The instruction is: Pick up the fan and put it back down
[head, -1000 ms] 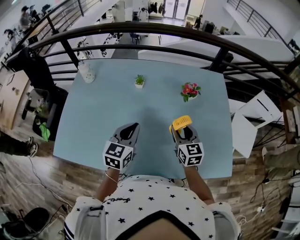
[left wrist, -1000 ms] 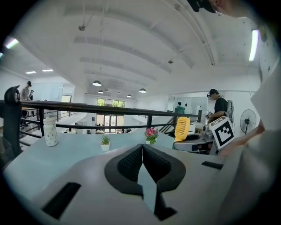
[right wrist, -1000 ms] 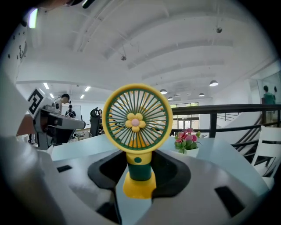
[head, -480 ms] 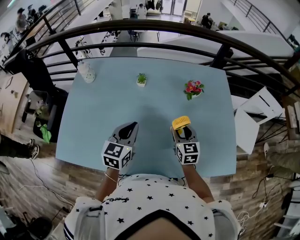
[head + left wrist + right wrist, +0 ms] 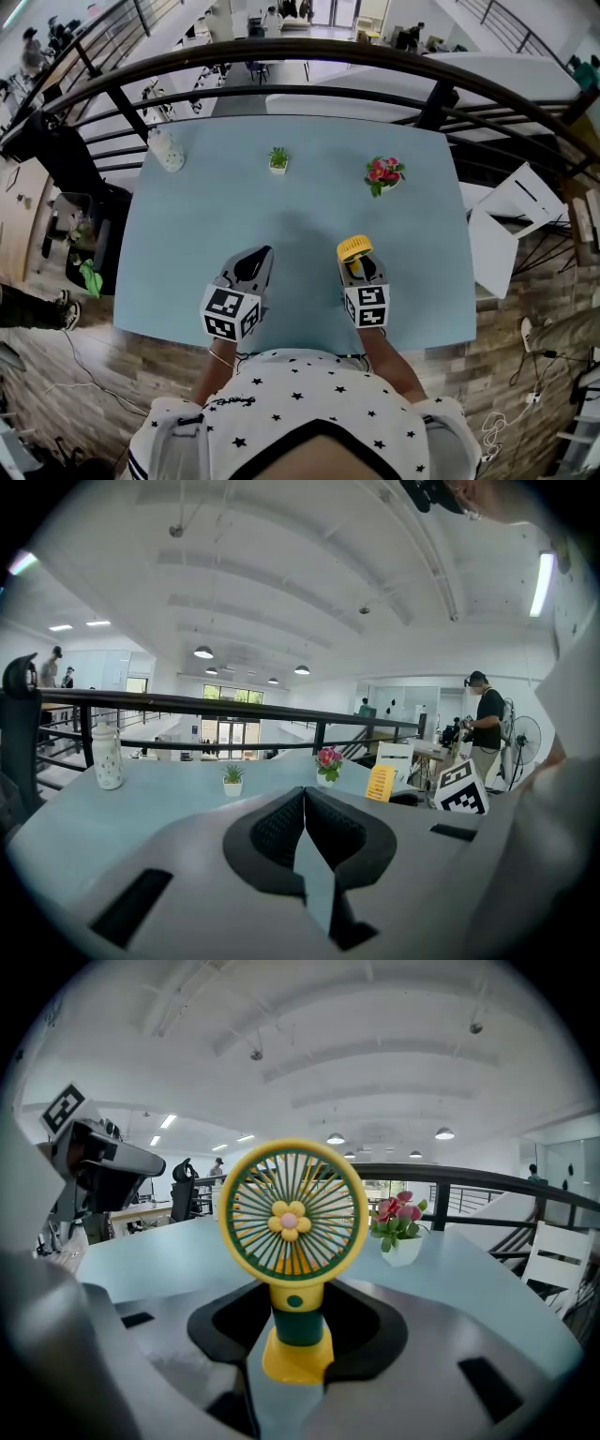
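Right gripper (image 5: 356, 267): jaws closed on the green stem of the fan (image 5: 293, 1218), held upright at the desk's (image 5: 206, 225) near edge; base contact unconfirmed. Judged step: set-down. Next: seat base flat, then release. Fan: yellow cage, flower hub, undamaged. Left gripper (image 5: 305, 829): jaws together, empty.

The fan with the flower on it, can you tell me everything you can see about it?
The fan is small and looks like plastic. It has a round yellow cage with green spokes, a yellow flower with a pink middle, a green neck under a green button, and a yellow foot. It stands upright, facing the right gripper's camera. The right gripper is closed on its foot, over the pale blue table near the front edge. I can't tell whether it touches the table.
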### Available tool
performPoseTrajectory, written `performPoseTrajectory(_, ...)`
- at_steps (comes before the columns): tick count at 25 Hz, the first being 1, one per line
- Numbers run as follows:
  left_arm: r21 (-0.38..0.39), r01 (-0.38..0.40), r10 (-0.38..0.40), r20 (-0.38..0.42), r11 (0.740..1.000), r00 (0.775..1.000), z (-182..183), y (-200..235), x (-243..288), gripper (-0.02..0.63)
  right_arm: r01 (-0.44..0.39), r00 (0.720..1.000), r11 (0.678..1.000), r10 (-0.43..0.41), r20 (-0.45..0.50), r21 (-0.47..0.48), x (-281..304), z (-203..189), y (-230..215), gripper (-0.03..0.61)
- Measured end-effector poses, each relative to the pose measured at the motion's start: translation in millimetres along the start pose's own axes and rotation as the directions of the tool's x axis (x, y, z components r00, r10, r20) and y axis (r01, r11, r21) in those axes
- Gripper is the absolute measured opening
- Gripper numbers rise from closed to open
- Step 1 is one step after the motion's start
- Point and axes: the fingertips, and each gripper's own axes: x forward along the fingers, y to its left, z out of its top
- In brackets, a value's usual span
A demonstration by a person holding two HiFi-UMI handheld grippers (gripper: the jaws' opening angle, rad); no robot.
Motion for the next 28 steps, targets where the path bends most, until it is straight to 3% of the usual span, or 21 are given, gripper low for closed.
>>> performPoseTrajectory(28, -0.013, 0.009, -0.009, -0.006, 1.000, 1.000, -5.1, 11.2, -5.5, 0.029, 0.046, 0.996, 0.999, -0.044, -0.076, 0.026, 4.4, -40.9, 8.7, 0.172)
